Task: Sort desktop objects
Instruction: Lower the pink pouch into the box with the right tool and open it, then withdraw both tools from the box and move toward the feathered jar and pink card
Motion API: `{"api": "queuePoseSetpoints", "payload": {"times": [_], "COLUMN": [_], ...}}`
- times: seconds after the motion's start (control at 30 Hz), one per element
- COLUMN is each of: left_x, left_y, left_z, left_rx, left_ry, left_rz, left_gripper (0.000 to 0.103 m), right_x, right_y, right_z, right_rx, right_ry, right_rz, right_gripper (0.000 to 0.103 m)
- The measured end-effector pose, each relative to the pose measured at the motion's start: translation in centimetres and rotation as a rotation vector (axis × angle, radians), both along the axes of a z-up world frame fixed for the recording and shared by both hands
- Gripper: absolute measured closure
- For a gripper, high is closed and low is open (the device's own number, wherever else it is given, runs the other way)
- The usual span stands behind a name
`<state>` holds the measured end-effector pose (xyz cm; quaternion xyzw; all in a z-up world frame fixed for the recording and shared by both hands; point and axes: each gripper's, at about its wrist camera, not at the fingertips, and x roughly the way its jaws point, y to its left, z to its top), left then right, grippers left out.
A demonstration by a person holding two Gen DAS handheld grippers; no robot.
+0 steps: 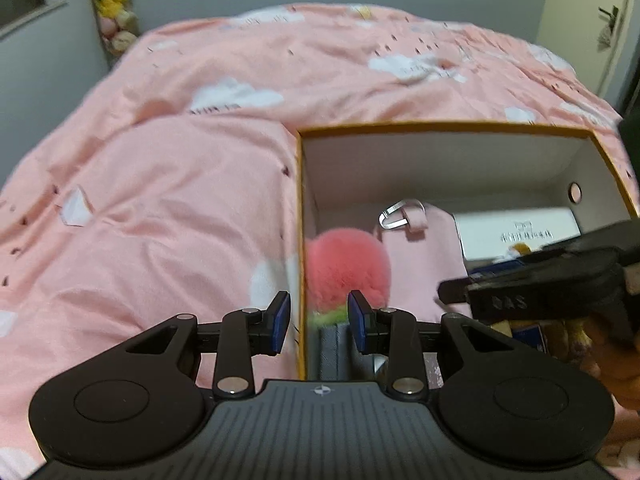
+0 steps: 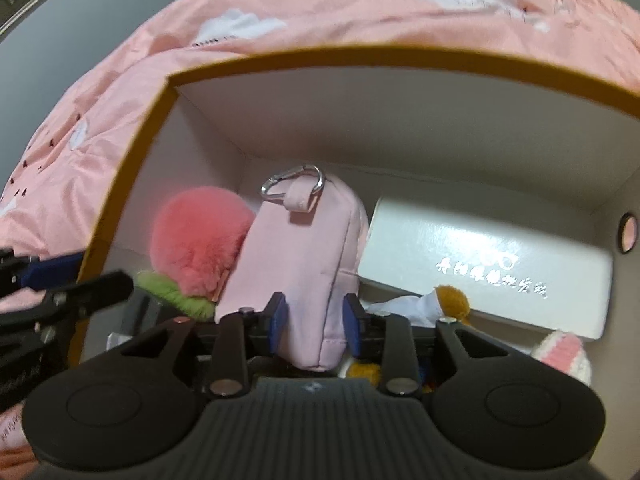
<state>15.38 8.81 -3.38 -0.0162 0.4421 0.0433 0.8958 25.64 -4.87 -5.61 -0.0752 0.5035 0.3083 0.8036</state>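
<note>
An orange-rimmed cardboard box [image 1: 440, 126] [image 2: 360, 56] lies on a pink bed cover. Inside it stand a pink pouch [image 2: 304, 264] [image 1: 424, 264] with a metal clip, a pink pom-pom [image 2: 196, 244] [image 1: 346, 268] with a green tuft, a white carton [image 2: 492, 268] [image 1: 516, 232] and small plush toys [image 2: 452, 300]. My right gripper [image 2: 315, 326] reaches into the box, and its blue pads lie against both sides of the pouch's lower end. My left gripper [image 1: 319, 322] straddles the box's left wall, one finger outside and one inside, with a gap to the wall.
The pink cover with white clouds [image 1: 160, 208] spreads to the left of the box and behind it. A string of plush toys [image 1: 114, 12] hangs at the back left wall. A door [image 1: 592, 28] stands at the far right.
</note>
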Motion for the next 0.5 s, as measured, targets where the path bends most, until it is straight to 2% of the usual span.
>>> {"api": "queuePoseSetpoints", "payload": {"times": [0.13,0.23,0.3,0.33,0.5], "left_x": [-1.3,-2.2,-2.8,-3.1,-5.3], "left_y": [-0.5,-1.3,-1.9,-2.1,-3.3], "left_z": [1.4,2.6,3.2,3.5,4.2], "left_rx": [0.018,0.047,0.057,0.058,0.043], "left_ry": [-0.068,-0.115,-0.135,-0.144,-0.167], "left_rz": [0.023,0.025,0.017,0.012,-0.005], "left_gripper": [0.066,0.065,0.061,0.052,0.05], "right_x": [-1.8,-3.3,-4.4,-5.0,-7.6], "right_y": [-0.8,-1.2,-1.5,-1.8,-3.3], "right_z": [2.2,3.9,4.7,5.1,6.0], "right_rx": [0.018,0.02,0.021,0.023,0.038], "right_ry": [-0.113,-0.217,-0.272,-0.296,-0.383], "right_rz": [0.028,0.041,0.049,0.052,0.04], "right_gripper": [0.061,0.052,0.047,0.046,0.046]}}
